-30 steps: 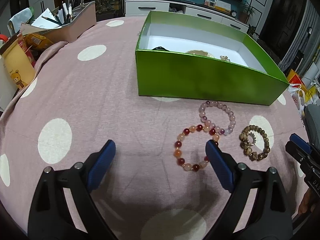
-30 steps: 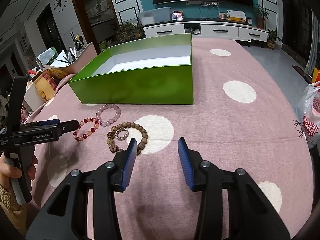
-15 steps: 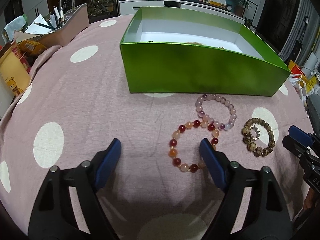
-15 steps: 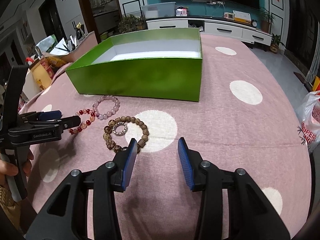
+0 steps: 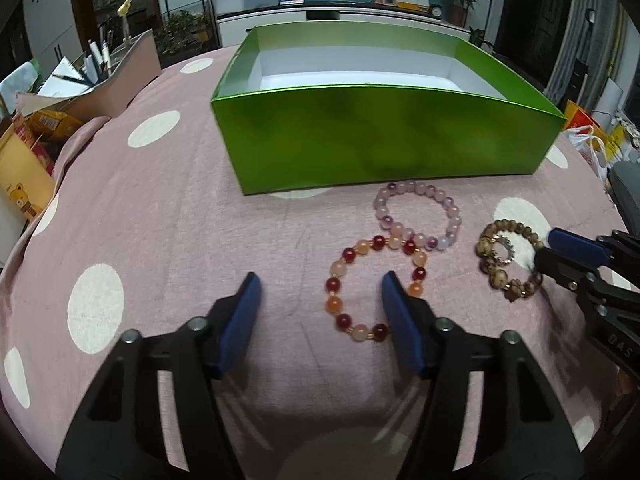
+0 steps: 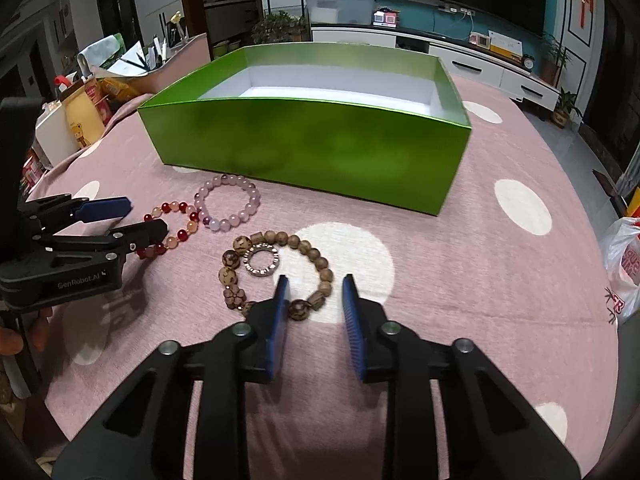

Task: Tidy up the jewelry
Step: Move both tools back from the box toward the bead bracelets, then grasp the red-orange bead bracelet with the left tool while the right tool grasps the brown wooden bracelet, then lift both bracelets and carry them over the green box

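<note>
A red and orange bead bracelet (image 5: 374,286) lies on the pink dotted cloth; my open left gripper (image 5: 320,300) straddles its near side, right finger inside the loop. A lilac bead bracelet (image 5: 416,214) touches it on the far side. A brown wooden bead bracelet (image 6: 276,272) with a small silver ring (image 6: 261,261) inside it lies to the right. My open right gripper (image 6: 314,304) sits over the near beads of the brown bracelet. A green open box (image 5: 384,136) with white inside stands behind them.
A pink organiser with pens and papers (image 5: 100,76) and yellow snack packs (image 5: 24,168) stand at the left table edge. A plastic bag (image 6: 624,264) hangs off the right edge. A TV cabinet (image 6: 440,56) is beyond the table.
Both grippers have moved forward and down toward the bracelets. The left now straddles the red bracelet; the right has reached the brown bracelet's near beads. The bracelets have not moved.
</note>
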Demonstrator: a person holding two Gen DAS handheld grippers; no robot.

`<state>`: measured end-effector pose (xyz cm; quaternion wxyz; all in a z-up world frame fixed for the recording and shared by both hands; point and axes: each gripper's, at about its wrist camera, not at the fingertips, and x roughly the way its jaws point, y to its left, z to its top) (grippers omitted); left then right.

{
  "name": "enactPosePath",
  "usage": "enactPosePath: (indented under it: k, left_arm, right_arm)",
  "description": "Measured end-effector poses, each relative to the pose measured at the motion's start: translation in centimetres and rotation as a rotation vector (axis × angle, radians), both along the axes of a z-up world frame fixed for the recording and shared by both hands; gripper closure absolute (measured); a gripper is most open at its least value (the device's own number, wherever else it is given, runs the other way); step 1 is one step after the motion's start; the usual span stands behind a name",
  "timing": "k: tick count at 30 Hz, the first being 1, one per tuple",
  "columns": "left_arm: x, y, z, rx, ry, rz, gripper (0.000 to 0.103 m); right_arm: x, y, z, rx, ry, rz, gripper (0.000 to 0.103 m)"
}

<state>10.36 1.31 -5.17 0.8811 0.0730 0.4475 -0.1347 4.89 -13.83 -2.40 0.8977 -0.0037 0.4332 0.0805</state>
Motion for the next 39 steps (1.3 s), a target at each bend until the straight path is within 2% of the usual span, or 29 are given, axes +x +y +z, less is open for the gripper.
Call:
enactPosePath:
  k: [3, 8, 10, 12, 14, 24, 30, 39]
  left_arm:
    - [-0.3, -0.5, 0.1, -0.004, -0.006, -0.023, 0.061]
    - [-0.4, -0.8, 0.1, -0.018, -0.01, -0.037, 0.071]
    - [-0.5, -0.9, 0.2, -0.022, -0.011, -0.04, 0.075]
    - [-0.5, -1.0, 0.2, -0.032, -0.01, -0.044, 0.085]
    - [-0.6, -1.0, 0.2, -0.054, 0.0, -0.043, 0.095]
    - [-0.4, -0.3, 0.5, -0.115, 0.009, -0.038, 0.096]
    - [-1.2, -0.5, 2.3, -0.141, -0.023, -0.05, 0.096]
    - [-2.3, -0.8, 4.8, -0.176, -0.06, -0.078, 0.096]
  right_arm:
    - [0.3, 0.2, -0.4, -0.003, 0.015, 0.006, 0.082]
    - [0.2, 0.6, -0.5, -0.023, 0.005, 0.013, 0.086]
    - [0.2, 0.5, -0.5, -0.018, 0.003, 0.012, 0.091]
    - [0.2, 0.4, -0.5, -0.016, -0.001, 0.011, 0.096]
    - [0.1, 0.5, -0.5, -0.012, -0.007, 0.012, 0.096]
    - [-1.0, -0.1, 1.8, 0.032, -0.089, 0.023, 0.096]
    - [-1.9, 0.1, 4.1, 0.043, -0.157, 0.052, 0.096]
    - [-2.7, -0.2, 6.0, 0.052, -0.21, 0.061, 0.096]
